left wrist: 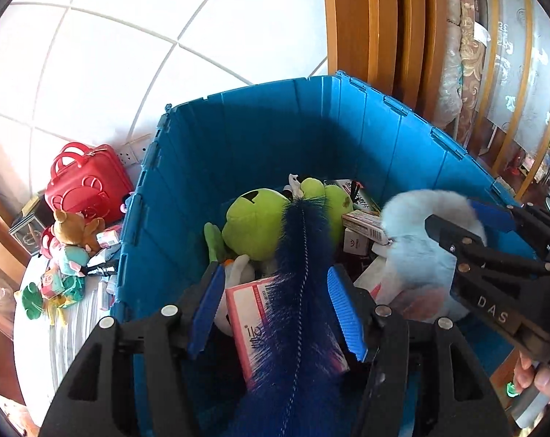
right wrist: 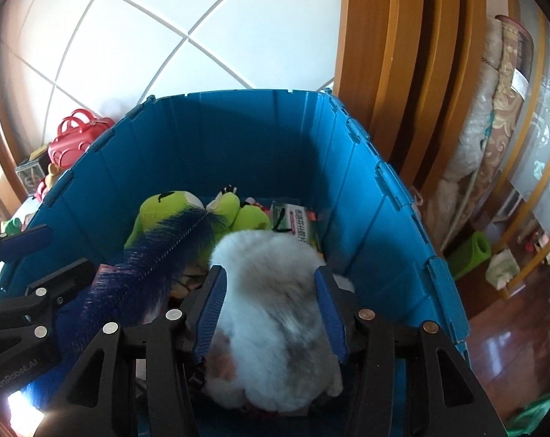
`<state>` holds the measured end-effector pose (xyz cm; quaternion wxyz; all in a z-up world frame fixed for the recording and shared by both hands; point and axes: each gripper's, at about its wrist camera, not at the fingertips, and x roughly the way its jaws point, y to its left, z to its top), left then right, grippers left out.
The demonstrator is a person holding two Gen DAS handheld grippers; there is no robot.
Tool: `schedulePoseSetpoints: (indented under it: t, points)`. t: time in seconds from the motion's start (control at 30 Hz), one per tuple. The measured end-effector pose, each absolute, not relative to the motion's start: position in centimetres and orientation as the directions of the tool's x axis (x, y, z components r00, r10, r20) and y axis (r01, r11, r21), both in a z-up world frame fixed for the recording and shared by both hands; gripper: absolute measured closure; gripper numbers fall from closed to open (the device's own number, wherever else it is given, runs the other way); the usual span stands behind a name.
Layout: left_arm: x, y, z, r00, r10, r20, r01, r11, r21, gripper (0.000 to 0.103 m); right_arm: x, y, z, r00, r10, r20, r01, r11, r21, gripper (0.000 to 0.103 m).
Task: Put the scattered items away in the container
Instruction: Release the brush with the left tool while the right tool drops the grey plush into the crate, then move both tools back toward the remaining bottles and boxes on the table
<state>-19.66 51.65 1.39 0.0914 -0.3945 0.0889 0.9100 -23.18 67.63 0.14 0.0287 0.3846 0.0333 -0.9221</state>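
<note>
A blue plastic crate (left wrist: 245, 134) (right wrist: 260, 138) holds green frog plushes (left wrist: 254, 224) (right wrist: 238, 211), several small boxes (left wrist: 362, 224) and a pink-and-white box (left wrist: 251, 313). My left gripper (left wrist: 276, 313) stands open over the crate, with a dark blue feather (left wrist: 300, 291) (right wrist: 154, 262) lying between its fingers and reaching toward the frogs. My right gripper (right wrist: 271, 309) (left wrist: 468, 218) holds a white fluffy plush (right wrist: 271, 298) (left wrist: 413, 240) between its pads, inside the crate's right side.
Left of the crate, on a white surface, lie a red toy case (left wrist: 83, 182), a brown bear plush (left wrist: 74, 231) and several small toys (left wrist: 61, 280). A wooden door frame (left wrist: 377, 25) and rolled rugs (left wrist: 464, 58) stand behind on the right.
</note>
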Motion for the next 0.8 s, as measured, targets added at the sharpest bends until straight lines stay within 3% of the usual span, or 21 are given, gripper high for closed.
schedulePoseSetpoints:
  t: [0.07, 0.13, 0.2, 0.33, 0.6, 0.8]
  points:
    - [-19.0, 51.3, 1.5, -0.686, 0.092, -0.722, -0.224, -0.97, 0.089, 0.045, -22.6, 67.7, 0.4, -0.715, -0.018, -0.699, 0.072, -0.996, -0.047, 0.047]
    - [-18.3, 50.9, 1.8, -0.7, 0.092, -0.708, -0.212, -0.974, 0.083, 0.044, -21.7, 67.7, 0.7, -0.731, -0.013, -0.683, 0.067, -0.996, -0.053, 0.031]
    - [-17.5, 50.4, 2.1, -0.721, 0.083, -0.688, -0.193, -0.978, 0.084, 0.038, -20.8, 67.6, 1.1, -0.749, -0.007, -0.662, 0.066, -0.996, -0.064, 0.022]
    - [-15.7, 49.3, 2.8, -0.762, 0.072, -0.644, -0.159, -0.984, 0.077, 0.036, -18.7, 67.0, 2.0, -0.788, 0.002, -0.615, 0.068, -0.994, -0.091, 0.013]
    - [-11.9, 46.0, 3.5, -0.831, 0.019, -0.556, -0.066, -0.996, 0.064, 0.028, -14.3, 64.6, 3.7, -0.894, 0.018, -0.449, 0.053, -0.988, -0.145, 0.002]
    - [-9.3, 41.6, 4.1, -0.855, -0.028, -0.518, -0.003, -0.998, 0.058, 0.028, -12.1, 61.5, 4.5, -0.916, -0.057, -0.398, 0.109, -0.988, -0.107, 0.001]
